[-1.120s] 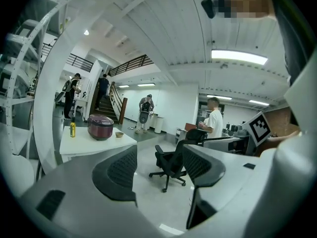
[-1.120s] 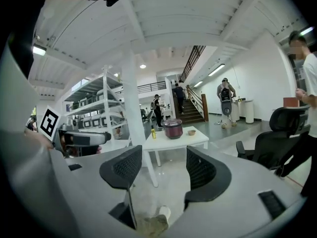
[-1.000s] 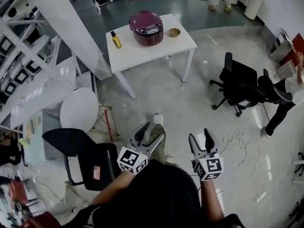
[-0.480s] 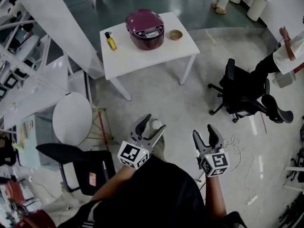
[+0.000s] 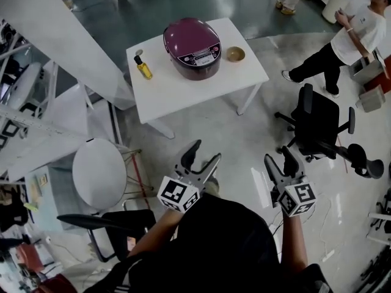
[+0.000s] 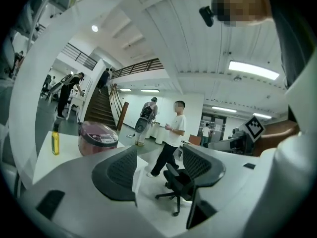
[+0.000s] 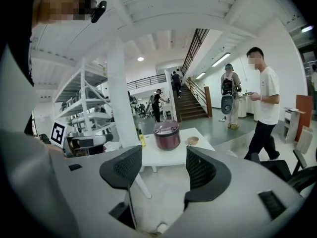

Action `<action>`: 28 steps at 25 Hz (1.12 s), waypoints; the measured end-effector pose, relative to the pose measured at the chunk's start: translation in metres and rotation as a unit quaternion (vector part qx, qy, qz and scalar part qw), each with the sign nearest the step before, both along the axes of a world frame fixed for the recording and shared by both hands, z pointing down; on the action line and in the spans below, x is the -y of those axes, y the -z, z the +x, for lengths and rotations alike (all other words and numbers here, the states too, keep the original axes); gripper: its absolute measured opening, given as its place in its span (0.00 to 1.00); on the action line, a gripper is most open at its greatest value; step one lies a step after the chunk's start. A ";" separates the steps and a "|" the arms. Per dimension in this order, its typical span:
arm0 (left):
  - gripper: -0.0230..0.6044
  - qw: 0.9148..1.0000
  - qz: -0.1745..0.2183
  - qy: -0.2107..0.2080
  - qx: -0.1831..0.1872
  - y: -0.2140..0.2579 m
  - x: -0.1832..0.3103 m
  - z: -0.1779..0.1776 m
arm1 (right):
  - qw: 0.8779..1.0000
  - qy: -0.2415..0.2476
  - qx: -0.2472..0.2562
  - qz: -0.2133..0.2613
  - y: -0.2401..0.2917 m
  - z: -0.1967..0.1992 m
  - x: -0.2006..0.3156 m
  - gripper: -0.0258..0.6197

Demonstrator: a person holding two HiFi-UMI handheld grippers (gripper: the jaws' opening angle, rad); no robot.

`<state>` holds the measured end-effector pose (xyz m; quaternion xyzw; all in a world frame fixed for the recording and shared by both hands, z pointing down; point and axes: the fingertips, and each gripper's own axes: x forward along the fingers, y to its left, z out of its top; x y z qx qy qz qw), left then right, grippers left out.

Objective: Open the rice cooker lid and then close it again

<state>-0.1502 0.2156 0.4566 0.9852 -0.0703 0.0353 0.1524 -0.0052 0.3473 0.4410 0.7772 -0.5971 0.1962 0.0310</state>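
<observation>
The left gripper (image 5: 204,152) and right gripper (image 5: 278,157) hang, fingers wide and empty; at twelve o'clock, well apart, the rice cooker (image 5: 192,47) (lid apparently down) sits on the counter (image 5: 183,93).

text: none legible | rice cooker (image 5: 192,46) panel print: too small to read

3 views: head view, high, facing steeply down, white table (image 5: 183,90) well ahead; left gripper view and right gripper view, low, near-level, facing forward past their own jaws; all 3 share the distant rice cooker (image 5: 192,47).
</observation>
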 end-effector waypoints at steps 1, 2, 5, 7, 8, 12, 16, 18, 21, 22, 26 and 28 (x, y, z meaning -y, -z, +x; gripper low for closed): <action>0.46 1.000 0.011 -0.001 0.003 0.002 0.008 0.004 | 1.000 0.001 0.003 0.002 0.002 0.003 0.011 0.42; 0.46 1.000 0.019 -0.003 0.005 0.003 0.016 0.007 | 1.000 0.004 0.004 0.002 0.002 0.005 0.021 0.42; 0.46 1.000 0.026 0.000 0.010 0.000 0.037 0.014 | 1.000 0.013 0.001 -0.007 0.000 0.008 0.047 0.42; 0.46 1.000 0.026 0.002 0.015 -0.007 0.048 0.018 | 1.000 0.021 -0.003 -0.015 -0.002 0.011 0.063 0.42; 0.46 1.000 0.022 0.002 0.015 -0.010 0.053 0.019 | 1.000 0.023 -0.005 -0.018 -0.002 0.013 0.070 0.42; 0.46 1.000 0.004 0.006 0.010 -0.016 0.083 0.027 | 0.999 0.032 -0.008 -0.016 -0.007 0.023 0.100 0.42; 0.46 1.000 -0.002 0.008 0.004 -0.019 0.106 0.033 | 0.999 0.045 -0.004 -0.019 -0.013 0.025 0.128 0.42; 0.46 1.000 -0.003 0.010 0.008 -0.023 0.117 0.036 | 0.999 0.051 0.000 -0.020 -0.016 0.022 0.141 0.42; 0.46 1.000 -0.005 0.019 0.004 -0.021 0.126 0.037 | 0.997 0.067 0.007 -0.023 -0.020 0.018 0.152 0.42; 0.46 1.000 -0.004 0.022 0.001 -0.021 0.128 0.037 | 0.997 0.070 0.009 -0.023 -0.022 0.018 0.155 0.42; 0.46 0.999 -0.010 0.030 0.007 -0.025 0.141 0.044 | 0.997 0.072 0.021 -0.028 -0.031 0.026 0.168 0.42; 0.46 0.999 -0.015 0.036 0.009 -0.026 0.147 0.048 | 0.996 0.078 0.027 -0.026 -0.033 0.031 0.176 0.42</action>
